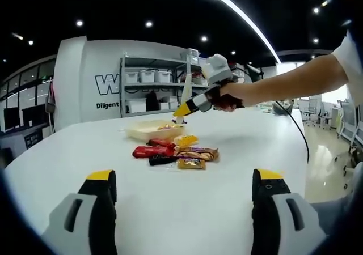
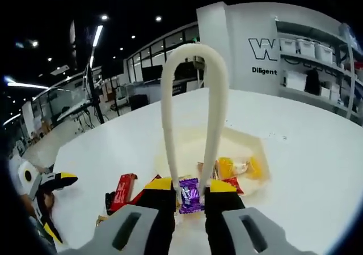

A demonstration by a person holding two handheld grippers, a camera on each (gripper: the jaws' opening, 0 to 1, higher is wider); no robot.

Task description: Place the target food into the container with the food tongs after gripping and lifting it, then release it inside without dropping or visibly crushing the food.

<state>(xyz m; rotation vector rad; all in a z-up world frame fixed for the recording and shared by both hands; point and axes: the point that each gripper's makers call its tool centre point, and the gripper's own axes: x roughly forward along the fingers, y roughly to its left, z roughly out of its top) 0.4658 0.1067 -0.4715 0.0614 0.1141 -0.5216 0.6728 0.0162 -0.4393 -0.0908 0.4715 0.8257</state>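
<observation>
In the right gripper view my right gripper (image 2: pixel 189 186) is shut on the white food tongs (image 2: pixel 218 96), whose loop arches up ahead of the jaws. A purple snack packet (image 2: pixel 189 196) is pinched between the tong arms, right over the near rim of the cream container (image 2: pixel 249 144). Yellow and red packets (image 2: pixel 232 168) lie inside it. In the left gripper view my left gripper (image 1: pixel 185 178) is open and holds nothing, low over the table. Across from it a hand holds the right gripper (image 1: pixel 205 99) with the tongs (image 1: pixel 186 90) above the container (image 1: pixel 148 130).
Several loose packets (image 1: pixel 176 153) lie on the white table (image 1: pixel 238 136) in front of the container, red ones (image 2: pixel 122 190) nearest the left gripper (image 2: pixel 51 182). A black cable (image 1: pixel 295 124) trails over the table's right side. Shelves with white bins (image 1: pixel 150 76) stand behind.
</observation>
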